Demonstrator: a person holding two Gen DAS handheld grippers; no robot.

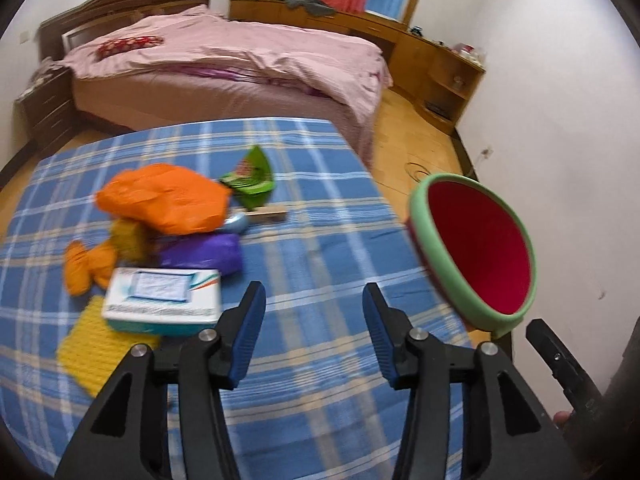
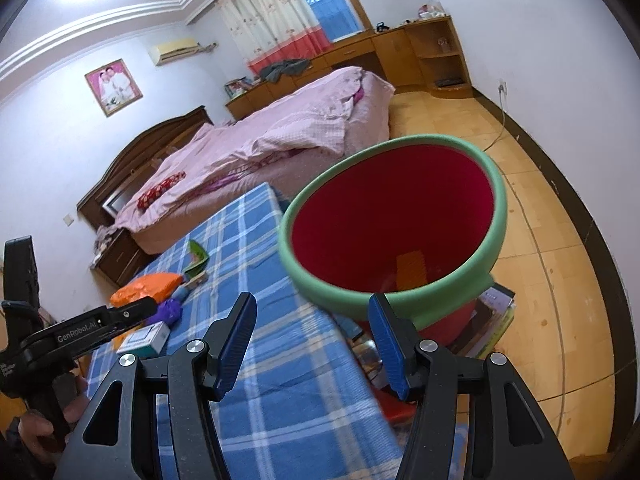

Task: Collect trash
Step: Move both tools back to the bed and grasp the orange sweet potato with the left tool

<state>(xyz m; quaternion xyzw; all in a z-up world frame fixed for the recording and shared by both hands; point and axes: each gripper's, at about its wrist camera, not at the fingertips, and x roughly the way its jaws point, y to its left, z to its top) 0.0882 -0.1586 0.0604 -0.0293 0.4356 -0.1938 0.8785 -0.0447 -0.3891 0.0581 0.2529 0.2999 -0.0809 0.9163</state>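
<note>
Left wrist view has my left gripper (image 1: 314,336) tilted down over a blue plaid tablecloth (image 1: 320,248), its blue-padded jaws standing apart with only cloth between them. My right gripper (image 2: 312,344) also points down at a slant, jaws apart and empty, straddling the cloth's right edge; the far rim of the bin sits just past its right finger, whether touching I cannot tell.

That round bin, red inside with a green rim (image 2: 394,224), is where trash goes. It stands off the table's right edge, at two o'clock from my left jaws and twelve to one o'clock from my right. One orange scrap (image 2: 410,270) lies inside it.

The trash heap lies at ten to eleven o'clock from my left jaws, blurred. I count one crumpled orange plastic bag (image 1: 164,204), one purple bag (image 1: 200,256), one green wrapper (image 1: 252,178), one white and teal carton (image 1: 160,300), one yellow knitted pad (image 1: 92,352), one small orange wad (image 1: 86,268) and one flat wooden stick (image 1: 268,216). The carton overlaps the yellow pad.

Between the heap and the table's right edge the cloth is bare from my left jaws up to the far edge. Beyond that edge stands one bed with a pink cover (image 1: 240,56).
</note>
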